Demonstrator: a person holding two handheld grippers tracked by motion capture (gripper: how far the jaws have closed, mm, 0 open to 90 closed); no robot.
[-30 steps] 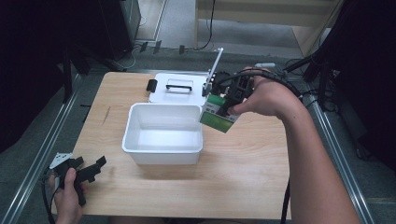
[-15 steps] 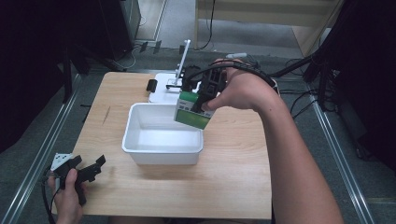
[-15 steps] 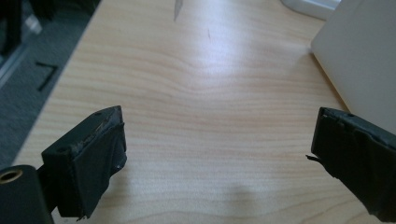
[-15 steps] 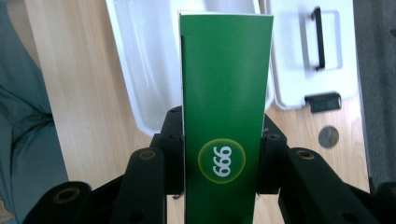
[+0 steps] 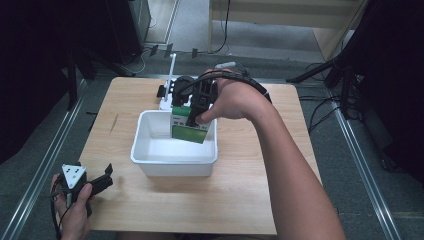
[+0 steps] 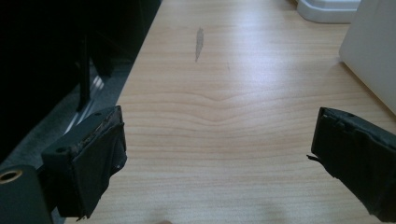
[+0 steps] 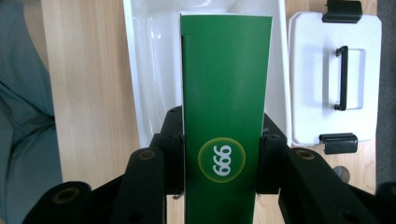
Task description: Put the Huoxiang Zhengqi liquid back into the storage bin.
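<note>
The right gripper (image 7: 219,186) had its jaws clenched on the two narrow sides of a flat green cardboard box (image 7: 224,116) printed with a white "999" in a yellow ring. The box hung over the far right corner of an open white plastic bin (image 5: 172,162) at the middle of the wooden worktop (image 5: 250,200), its lower end dipping past the rim, apparently so it could be set down inside. Just beyond the bin, at the worktop's far edge, lay a white plastic lid with a black handle and clips (image 7: 334,74), presumably kept clear of the opening. The left gripper (image 5: 102,182) rested at the near left corner, jaws released and wide apart, holding nothing.
</note>
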